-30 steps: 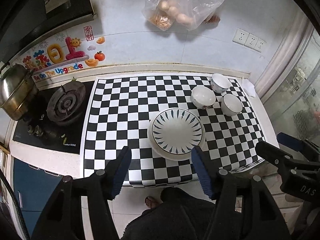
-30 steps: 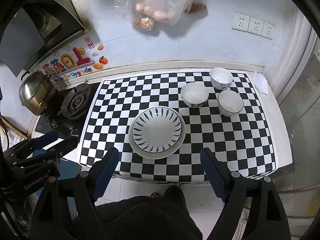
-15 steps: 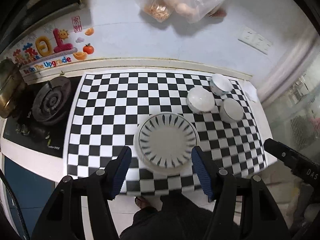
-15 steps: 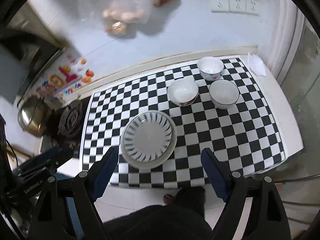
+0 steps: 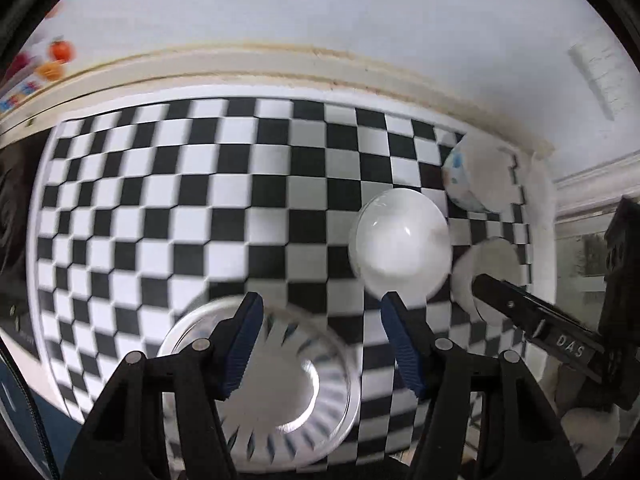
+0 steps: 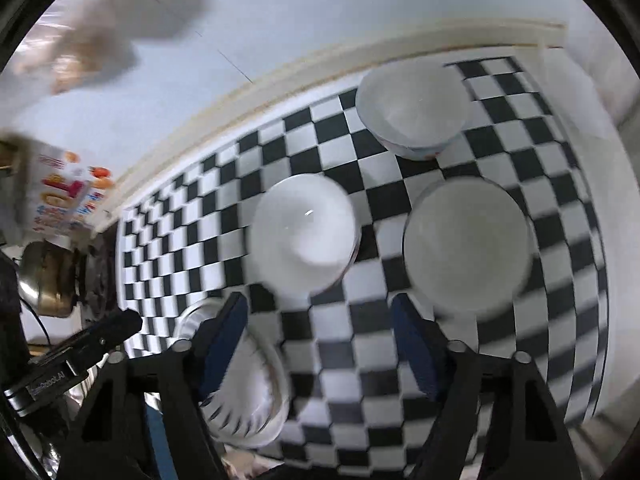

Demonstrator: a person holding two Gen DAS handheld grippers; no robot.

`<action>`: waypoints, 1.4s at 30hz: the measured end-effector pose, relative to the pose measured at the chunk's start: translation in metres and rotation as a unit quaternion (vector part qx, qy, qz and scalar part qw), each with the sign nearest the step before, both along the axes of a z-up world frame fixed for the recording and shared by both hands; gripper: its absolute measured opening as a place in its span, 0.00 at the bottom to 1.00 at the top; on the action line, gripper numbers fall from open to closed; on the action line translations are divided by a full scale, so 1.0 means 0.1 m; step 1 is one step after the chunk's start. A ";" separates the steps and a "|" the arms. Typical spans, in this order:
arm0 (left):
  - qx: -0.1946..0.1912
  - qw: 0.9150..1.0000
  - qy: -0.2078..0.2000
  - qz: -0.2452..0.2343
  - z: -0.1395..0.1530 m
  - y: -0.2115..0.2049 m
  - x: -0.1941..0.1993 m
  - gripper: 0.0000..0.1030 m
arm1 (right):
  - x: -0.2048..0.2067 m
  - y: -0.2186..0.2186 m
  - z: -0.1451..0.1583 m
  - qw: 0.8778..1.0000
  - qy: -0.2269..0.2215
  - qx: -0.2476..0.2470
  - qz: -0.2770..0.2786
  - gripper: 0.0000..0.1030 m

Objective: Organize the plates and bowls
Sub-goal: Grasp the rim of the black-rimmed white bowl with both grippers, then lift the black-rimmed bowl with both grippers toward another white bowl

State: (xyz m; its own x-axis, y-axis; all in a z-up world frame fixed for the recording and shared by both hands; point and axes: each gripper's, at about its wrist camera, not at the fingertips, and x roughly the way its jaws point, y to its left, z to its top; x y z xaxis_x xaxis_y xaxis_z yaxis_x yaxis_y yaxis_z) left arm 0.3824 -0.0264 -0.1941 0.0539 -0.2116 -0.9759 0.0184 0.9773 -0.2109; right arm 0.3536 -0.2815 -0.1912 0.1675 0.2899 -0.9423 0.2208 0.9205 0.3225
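A white plate with black leaf marks lies on a plain plate at the counter's front; it also shows in the right wrist view. Three white bowls stand at the right: a middle one, a far one and a near-right one. My left gripper is open and empty, low over the plate's far edge. My right gripper is open and empty, just short of the middle and near-right bowls. Both views are blurred.
The checkered mat covers the counter up to the white wall. A gas stove with a steel pot stands at the left. The counter's right edge lies beside the bowls. The other gripper shows at the right.
Both grippers have dropped fast toward the counter and moved forward. The plate and bowls now look much larger. Nothing on the counter has moved.
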 end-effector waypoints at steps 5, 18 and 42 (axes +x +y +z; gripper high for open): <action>0.002 0.998 0.065 -0.003 -0.61 -0.24 0.34 0.49 | 0.58 -0.06 -0.64 0.998 0.056 0.000 0.038 0.45; 0.004 0.996 0.082 -0.025 -0.65 -0.56 0.26 0.16 | 0.69 -0.05 -0.99 0.993 0.088 0.006 0.078 0.09; 0.001 0.987 0.099 -0.123 -0.56 -1.34 -0.87 0.16 | -1.07 -0.80 -0.51 0.995 0.093 0.017 0.027 0.10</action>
State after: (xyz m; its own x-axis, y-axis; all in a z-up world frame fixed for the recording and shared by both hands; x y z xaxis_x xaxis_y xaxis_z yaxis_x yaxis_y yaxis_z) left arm 0.2952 -0.1599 -0.2506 -0.1914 -0.1923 -0.9625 0.2140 0.9488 -0.2321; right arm 0.2463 -0.3613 -0.2422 -0.0266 0.3268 -0.9447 0.2298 0.9217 0.3124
